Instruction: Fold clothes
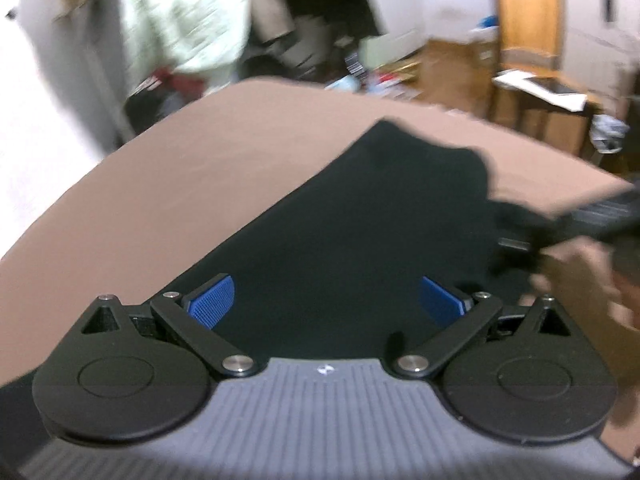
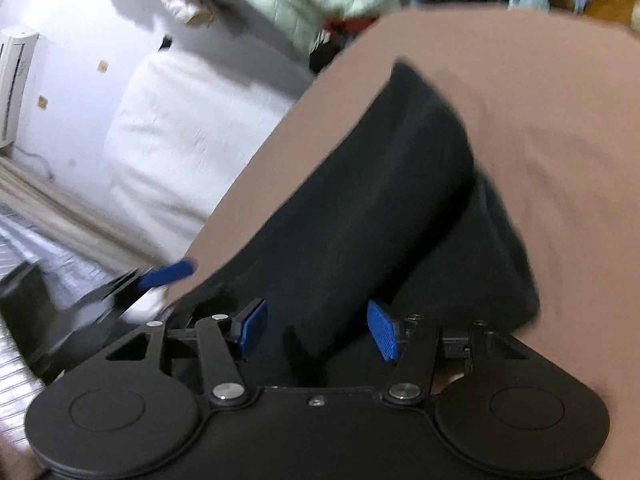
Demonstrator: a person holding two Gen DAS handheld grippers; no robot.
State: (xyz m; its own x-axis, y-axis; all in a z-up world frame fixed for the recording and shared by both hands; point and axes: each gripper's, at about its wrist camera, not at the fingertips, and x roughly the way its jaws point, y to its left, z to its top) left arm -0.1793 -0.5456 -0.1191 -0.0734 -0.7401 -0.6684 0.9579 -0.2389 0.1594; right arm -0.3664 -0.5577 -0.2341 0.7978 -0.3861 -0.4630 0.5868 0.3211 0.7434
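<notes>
A black garment [image 1: 360, 220] lies on a brown sheet [image 1: 200, 152], partly folded, with a thick rolled fold running along it [image 2: 380, 200]. My left gripper [image 1: 326, 300] hovers over its near part, blue pads wide apart and nothing between them. At the right edge of the left wrist view, a hand [image 1: 580, 272] holds the blurred right gripper at the garment's edge. My right gripper [image 2: 319, 328] is open just above the fold, its pads not pressing the cloth. The left gripper's blue pad [image 2: 168, 274] shows at the sheet's left edge.
The brown sheet [image 2: 540, 100] ends close on the left, where white bedding [image 2: 192, 128] lies beside it. A pale green quilted cloth [image 1: 184, 20] hangs beyond the far edge. Floor clutter, a wooden door [image 1: 528, 12] and a desk with papers [image 1: 540, 88] stand farther off.
</notes>
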